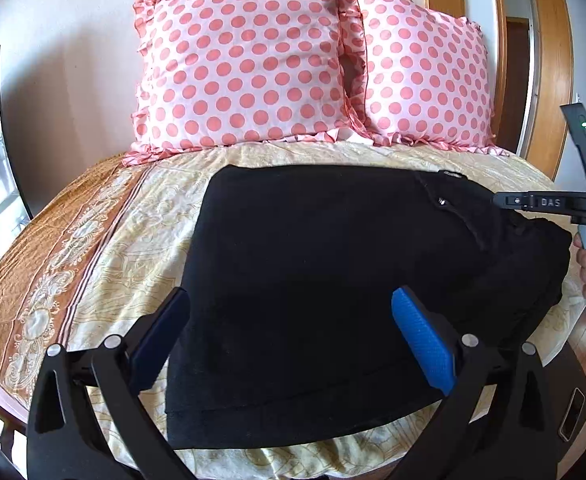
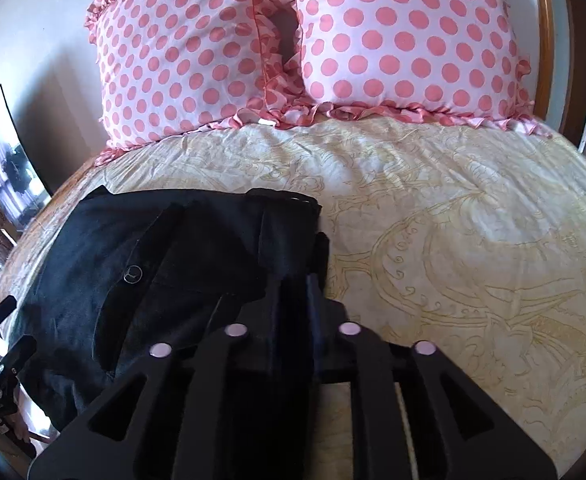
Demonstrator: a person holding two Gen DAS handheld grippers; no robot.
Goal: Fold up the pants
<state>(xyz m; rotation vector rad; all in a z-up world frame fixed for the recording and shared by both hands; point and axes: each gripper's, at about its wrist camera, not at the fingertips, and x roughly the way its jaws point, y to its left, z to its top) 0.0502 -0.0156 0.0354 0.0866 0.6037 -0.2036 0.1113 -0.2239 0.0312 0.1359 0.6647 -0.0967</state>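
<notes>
Black pants [image 1: 333, 280] lie folded on the bed, waistband end to the right. My left gripper [image 1: 293, 328] is open, its blue pads [image 1: 423, 344] spread over the near hem end of the pants, holding nothing. In the right wrist view the pants [image 2: 153, 272] lie at the left with a button showing. My right gripper [image 2: 299, 276] is shut on the waistband edge of the pants. The right gripper also shows in the left wrist view [image 1: 505, 201] at the pants' right end, held by a hand.
Two pink polka-dot pillows [image 1: 245, 64] [image 2: 405, 36] stand against the headboard. The cream patterned bedsheet [image 2: 473, 240] stretches to the right of the pants. An orange border [image 1: 53, 260] runs along the bed's left side. A wooden door frame [image 1: 549, 80] is at the right.
</notes>
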